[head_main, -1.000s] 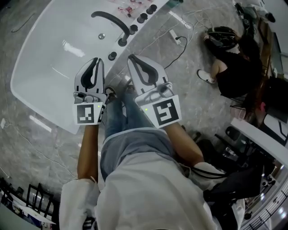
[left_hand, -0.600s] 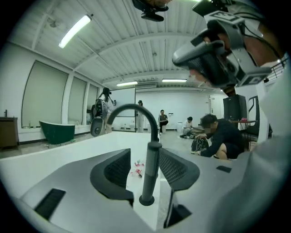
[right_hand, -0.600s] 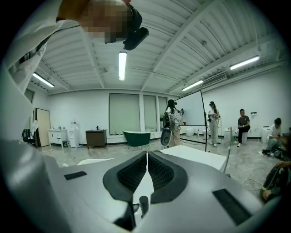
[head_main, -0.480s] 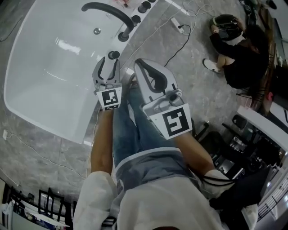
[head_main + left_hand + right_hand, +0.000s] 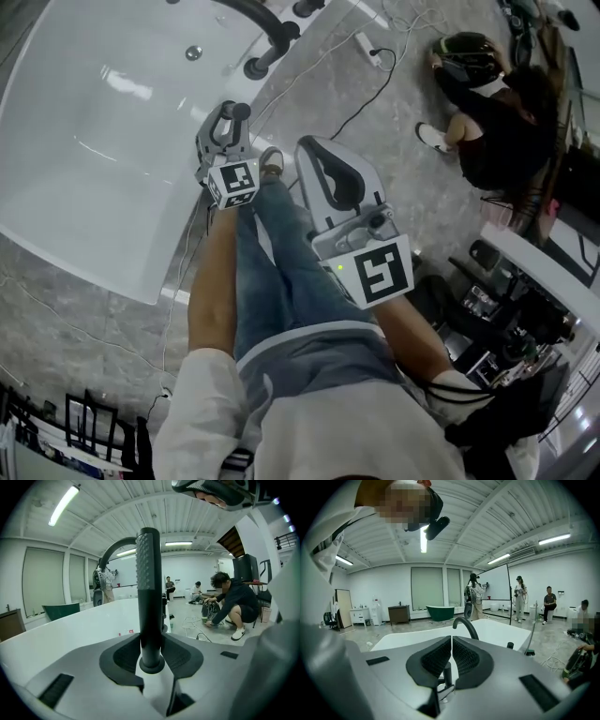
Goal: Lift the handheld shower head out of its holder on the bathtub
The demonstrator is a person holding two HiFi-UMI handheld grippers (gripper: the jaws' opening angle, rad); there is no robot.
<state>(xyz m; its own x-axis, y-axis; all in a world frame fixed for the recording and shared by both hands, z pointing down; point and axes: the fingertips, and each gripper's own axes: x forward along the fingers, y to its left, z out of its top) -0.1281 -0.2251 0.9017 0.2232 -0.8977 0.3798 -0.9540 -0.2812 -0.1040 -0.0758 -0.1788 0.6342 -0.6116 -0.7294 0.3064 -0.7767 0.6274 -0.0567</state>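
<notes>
The black shower head (image 5: 241, 110) stands upright in its holder on the rim of the white bathtub (image 5: 94, 141). My left gripper (image 5: 232, 117) reaches the rim, one jaw on each side of the handle. In the left gripper view the ribbed handle (image 5: 149, 597) rises between the pads of the left gripper (image 5: 151, 645). The jaws are closing, and a narrow gap shows beside the handle. My right gripper (image 5: 317, 148) hangs shut and empty over the floor beside the tub. In the right gripper view the right gripper (image 5: 451, 641) shows its pads together.
A curved black faucet (image 5: 267, 28) and round knobs sit further along the rim. A person in black (image 5: 487, 122) crouches on the floor to the right, near a power strip and cable (image 5: 366, 47). Dark equipment (image 5: 506, 309) crowds the right side.
Both grippers have come down toward the tub rim. The left one opened from shut and moved onto the shower head, which now stands between its jaws. The right stayed shut.
</notes>
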